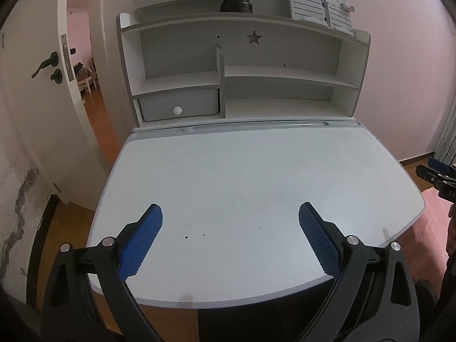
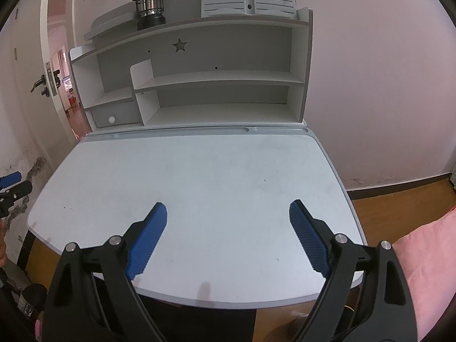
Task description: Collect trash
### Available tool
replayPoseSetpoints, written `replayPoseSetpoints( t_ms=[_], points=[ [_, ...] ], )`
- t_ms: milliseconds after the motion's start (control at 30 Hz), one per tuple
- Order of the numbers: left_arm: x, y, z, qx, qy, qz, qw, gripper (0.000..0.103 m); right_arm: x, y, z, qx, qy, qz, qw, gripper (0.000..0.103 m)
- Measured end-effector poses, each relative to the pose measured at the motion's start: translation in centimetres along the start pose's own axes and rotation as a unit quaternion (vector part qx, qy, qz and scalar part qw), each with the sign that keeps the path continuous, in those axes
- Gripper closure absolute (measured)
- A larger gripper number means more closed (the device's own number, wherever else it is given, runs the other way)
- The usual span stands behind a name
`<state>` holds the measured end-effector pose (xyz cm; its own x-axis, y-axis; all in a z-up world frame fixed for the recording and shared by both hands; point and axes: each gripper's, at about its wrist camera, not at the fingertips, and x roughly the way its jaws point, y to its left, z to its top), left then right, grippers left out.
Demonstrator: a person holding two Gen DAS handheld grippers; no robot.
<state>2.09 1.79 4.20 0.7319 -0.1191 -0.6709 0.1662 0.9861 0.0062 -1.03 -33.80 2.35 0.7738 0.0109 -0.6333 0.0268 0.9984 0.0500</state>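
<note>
A: Any trash on the pale grey rounded surface (image 2: pixel 228 176)?
B: None in view, so its weight and grip point can't be judged. Left tool (image 1: pixel 230 213) and right tool (image 2: pixel 228 211) both gape wide, holding nothing.

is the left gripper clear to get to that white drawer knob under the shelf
Probably yes: the left gripper is open and empty, and only bare desk top lies between it and the drawer knob.
</note>
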Motion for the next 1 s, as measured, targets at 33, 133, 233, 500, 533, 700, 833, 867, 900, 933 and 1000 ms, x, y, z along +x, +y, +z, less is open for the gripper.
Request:
replayPoseSetpoints(
  t_ms=[33, 133, 233, 500, 533, 700, 833, 867, 900, 933, 1000],
  points=[
    [0.13, 0.02, -0.02, -0.001, 0.002, 0.0, 1.0, 0.009, 0.0, -0.02, -0.01, 0.0, 0.0, 0.0, 1.0, 0.018],
    [0.33, 0.0, -0.09, -0.001, 0.004, 0.0, 1.0, 0.009, -0.02, 0.02, -0.02, -0.003, 0.0, 0.0, 1.0, 0.018],
    [0.45, -0.15, -0.19, 0.001, 0.006, 0.001, 1.0, 0.009, -0.04, -0.05, -0.01, -0.003, -0.001, 0.0, 1.0, 0.018],
    [0.61, -0.48, -0.41, 0.007, 0.008, 0.002, 0.9999, 0.009, -0.07, 0.08, -0.03, -0.003, -0.001, -0.002, 1.0, 0.017],
    [0.62, -0.49, -0.4, 0.007, 0.008, 0.003, 0.9999, 0.009, -0.07, 0.1, -0.04, -0.003, 0.0, -0.003, 1.0, 0.017],
    [0.71, -0.43, -0.38, 0.005, 0.01, 0.003, 0.9999, 0.009, -0.13, 0.0, -0.02, -0.002, -0.001, -0.003, 1.0, 0.017],
    [0.78, -0.45, -0.36, 0.004, 0.011, 0.003, 0.9999, 0.009, -0.2, 0.05, -0.05, -0.003, -0.001, -0.005, 1.0, 0.017],
    [0.8, -0.49, -0.38, 0.005, 0.012, 0.002, 0.9999, 0.009, -0.24, 0.02, -0.05, -0.002, -0.001, -0.004, 1.0, 0.017],
    [0.81, -0.54, -0.37, 0.005, 0.012, 0.002, 0.9999, 0.009, -0.27, -0.02, -0.05, -0.002, -0.001, -0.003, 1.0, 0.017],
    [0.81, -0.61, -0.38, 0.006, 0.012, 0.002, 0.9999, 0.009, -0.32, -0.03, -0.04, -0.002, -0.001, -0.003, 1.0, 0.017],
    [0.79, -0.71, -0.36, 0.007, 0.012, 0.003, 0.9999, 0.009, -0.38, -0.09, -0.01, -0.001, -0.003, -0.003, 1.0, 0.017]
  ],
)
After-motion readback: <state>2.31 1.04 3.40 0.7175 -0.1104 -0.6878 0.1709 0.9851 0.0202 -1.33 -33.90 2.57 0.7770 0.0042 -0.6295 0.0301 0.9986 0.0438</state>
